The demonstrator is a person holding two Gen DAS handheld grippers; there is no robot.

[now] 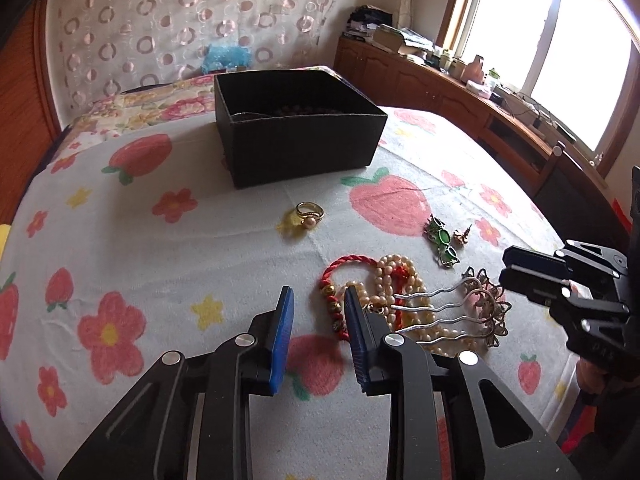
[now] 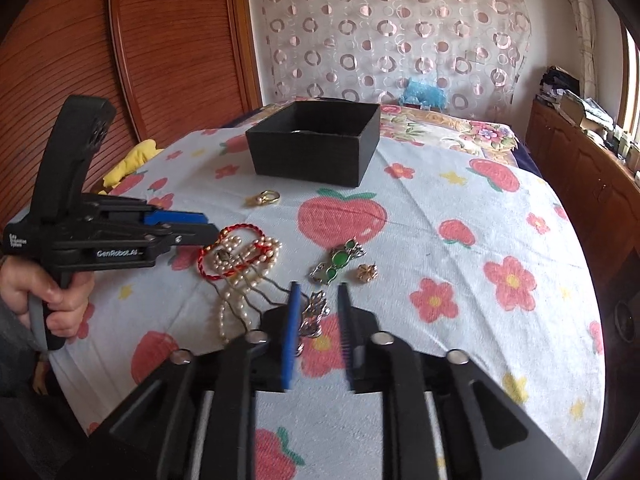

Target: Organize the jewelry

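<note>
On a strawberry-print cloth point(image 1: 180, 264), both grippers hover, jaws narrowly parted and empty: the left gripper point(image 1: 318, 300) over tangled pearls point(image 1: 394, 276), the right gripper point(image 2: 320, 296) astride a silver hair comb point(image 2: 314, 312). Next, probably: grip, then carry to the black box point(image 1: 304, 148).

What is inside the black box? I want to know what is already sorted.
Over the rim of the black box, a dark beaded string and a thin pale curved piece show. The walls hide the bottom and anything else inside.
</note>
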